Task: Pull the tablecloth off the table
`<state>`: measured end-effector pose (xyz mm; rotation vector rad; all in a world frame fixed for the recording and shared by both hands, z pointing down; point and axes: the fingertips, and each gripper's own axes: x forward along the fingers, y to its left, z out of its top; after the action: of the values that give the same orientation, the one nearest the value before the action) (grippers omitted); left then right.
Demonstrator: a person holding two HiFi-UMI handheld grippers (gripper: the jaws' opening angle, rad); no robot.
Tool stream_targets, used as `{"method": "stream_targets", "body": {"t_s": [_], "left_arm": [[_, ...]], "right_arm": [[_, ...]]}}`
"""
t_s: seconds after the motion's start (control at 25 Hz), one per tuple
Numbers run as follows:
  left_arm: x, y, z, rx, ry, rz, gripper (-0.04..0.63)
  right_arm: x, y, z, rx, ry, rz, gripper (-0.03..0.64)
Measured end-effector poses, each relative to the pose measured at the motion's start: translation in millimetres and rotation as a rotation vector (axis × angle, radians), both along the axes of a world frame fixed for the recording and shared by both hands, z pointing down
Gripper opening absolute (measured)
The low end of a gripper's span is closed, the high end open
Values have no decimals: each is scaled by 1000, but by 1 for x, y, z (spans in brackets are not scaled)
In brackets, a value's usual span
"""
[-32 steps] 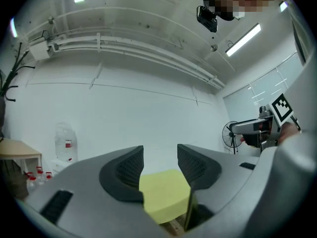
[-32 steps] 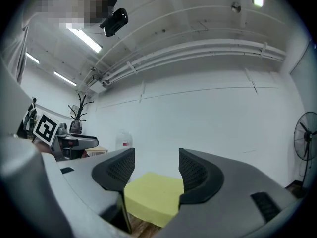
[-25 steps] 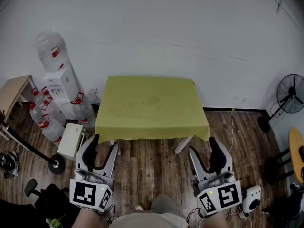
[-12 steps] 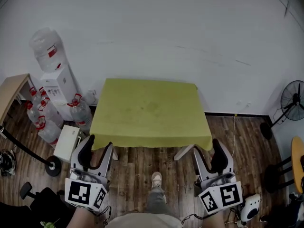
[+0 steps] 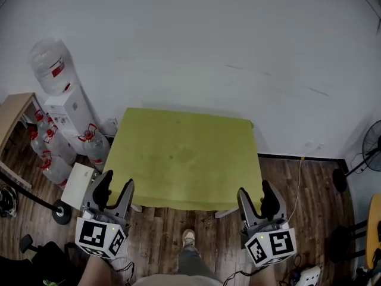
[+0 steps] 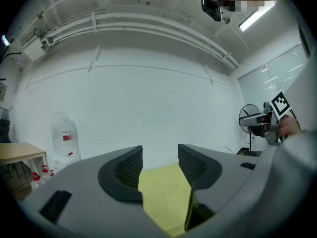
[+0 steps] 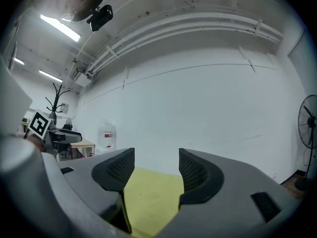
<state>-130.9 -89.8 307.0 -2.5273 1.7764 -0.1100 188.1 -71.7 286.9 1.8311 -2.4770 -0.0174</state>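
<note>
A yellow-green tablecloth [image 5: 183,158] covers a small table against the white wall, its front hem hanging over the near edge. My left gripper [image 5: 115,187] is open at the cloth's front left corner, a little short of the hem. At the front right corner my right gripper [image 5: 256,195] is open too, with nothing between its fingers. In the left gripper view the cloth [image 6: 163,195] shows through the gap of the left gripper [image 6: 159,165]. The right gripper view gives the same: cloth [image 7: 151,197] beyond the spread right gripper [image 7: 156,168].
A water dispenser [image 5: 62,103] with several spare bottles [image 5: 56,159] stands left of the table, with a white box [image 5: 77,183] on the floor beside it. A wooden desk [image 5: 12,115] is at far left. A fan [image 5: 372,151] stands at the right edge. My shoe [image 5: 188,238] is on the wooden floor.
I have stepped toward the table: it now sits lower and closer in the head view, and both grippers have come up to the cloth's front corners. Both grippers stay open.
</note>
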Motion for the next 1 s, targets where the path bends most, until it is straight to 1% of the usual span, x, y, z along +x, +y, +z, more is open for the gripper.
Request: {"method": "stream_targets", "body": {"t_s": [0.12, 0.32, 0.48, 0.56, 0.6, 0.72, 0.76, 0.88, 1.0], "left_arm": [[7, -51, 11, -37, -8, -30, 227], [3, -128, 52, -195, 60, -97, 230], [4, -175, 84, -261, 33, -127, 243], [7, -192, 100, -289, 24, -127, 253], [7, -200, 109, -305, 32, -127, 258], [8, -220, 136, -355, 87, -119, 264], [7, -225, 146, -369, 93, -115, 265], [2, -246, 176, -410, 80, -106, 267], [2, -271, 209, -461, 83, -97, 267]], "right_arm": [[20, -52, 13, -34, 5, -20, 288], [46, -138, 57, -127, 24, -53, 291], [65, -195, 95, -190, 30, -49, 307], [70, -216, 117, -229, 33, -46, 314], [71, -225, 129, -252, 35, -46, 314], [67, -247, 164, -316, 39, -41, 322], [64, -253, 174, -333, 36, -38, 324], [56, -272, 205, -379, 10, -17, 327], [52, -290, 235, -426, 2, 4, 328]]}}
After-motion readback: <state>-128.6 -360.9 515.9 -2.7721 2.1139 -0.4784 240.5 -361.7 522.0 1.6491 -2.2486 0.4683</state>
